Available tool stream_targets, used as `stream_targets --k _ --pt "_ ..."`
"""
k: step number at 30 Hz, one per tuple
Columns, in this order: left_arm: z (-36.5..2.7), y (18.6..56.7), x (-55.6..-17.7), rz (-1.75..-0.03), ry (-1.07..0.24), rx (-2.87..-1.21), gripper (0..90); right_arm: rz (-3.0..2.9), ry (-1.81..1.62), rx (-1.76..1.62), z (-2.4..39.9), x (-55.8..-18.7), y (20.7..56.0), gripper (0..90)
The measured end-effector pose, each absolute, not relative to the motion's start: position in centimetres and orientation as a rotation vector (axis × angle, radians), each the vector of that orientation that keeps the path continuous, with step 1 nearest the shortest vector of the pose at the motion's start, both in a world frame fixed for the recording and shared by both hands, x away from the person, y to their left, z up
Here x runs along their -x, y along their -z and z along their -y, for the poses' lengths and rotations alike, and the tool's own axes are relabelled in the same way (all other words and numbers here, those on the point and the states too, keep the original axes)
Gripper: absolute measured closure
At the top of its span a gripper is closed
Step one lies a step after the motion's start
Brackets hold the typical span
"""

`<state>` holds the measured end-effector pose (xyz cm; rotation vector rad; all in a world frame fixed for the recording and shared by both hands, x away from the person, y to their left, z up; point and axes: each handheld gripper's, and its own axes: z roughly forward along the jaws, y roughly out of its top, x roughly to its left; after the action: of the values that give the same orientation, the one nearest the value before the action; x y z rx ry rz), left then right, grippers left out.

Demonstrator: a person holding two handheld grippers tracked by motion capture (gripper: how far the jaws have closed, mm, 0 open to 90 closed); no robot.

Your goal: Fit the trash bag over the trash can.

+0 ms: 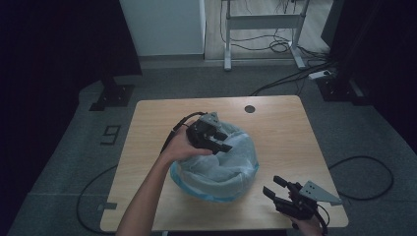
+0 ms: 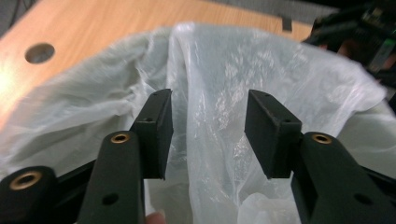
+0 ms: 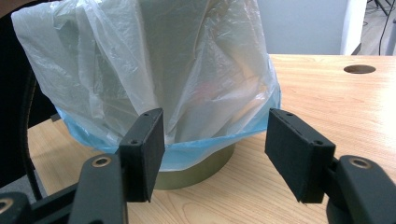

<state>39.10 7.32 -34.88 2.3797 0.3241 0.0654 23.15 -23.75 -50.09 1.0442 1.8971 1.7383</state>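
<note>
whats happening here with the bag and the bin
A person is lining a small round bin on the wooden table with a thin plastic bag. The bag is draped over the bin's rim, blue edge hanging down outside. The left hand-held gripper is over the bin's mouth, jaws apart with a fold of bag film between them, not pinched. The right hand-held gripper sits open near the table's front edge, apart from the bin.

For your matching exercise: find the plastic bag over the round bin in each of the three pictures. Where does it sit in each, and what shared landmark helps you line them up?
High view: the plastic bag lies mid-table, under the left gripper.
Left gripper view: it spreads across the centre, behind the jaws.
Right gripper view: it drapes the bin at upper left.
Shared landmark: the round hole in the tabletop.
</note>
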Motion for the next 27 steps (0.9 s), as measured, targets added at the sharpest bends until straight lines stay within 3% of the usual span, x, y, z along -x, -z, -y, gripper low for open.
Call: stream_targets --k 14,22,27 --pt "-4.3 36.7 -39.0 -0.304 -0.104 -2.580 58.0 -1.894 -1.738 -1.045 23.9 -23.2 50.1 36.9" --pt "-4.3 36.8 -38.9 -0.302 -0.104 -2.570 52.9 -1.891 -1.735 -1.043 24.0 -23.2 50.1 36.9" --pt "-6.0 35.2 -38.5 -0.298 -0.110 -2.469 48.1 -1.888 -1.736 -1.046 24.0 -23.2 50.0 36.8"
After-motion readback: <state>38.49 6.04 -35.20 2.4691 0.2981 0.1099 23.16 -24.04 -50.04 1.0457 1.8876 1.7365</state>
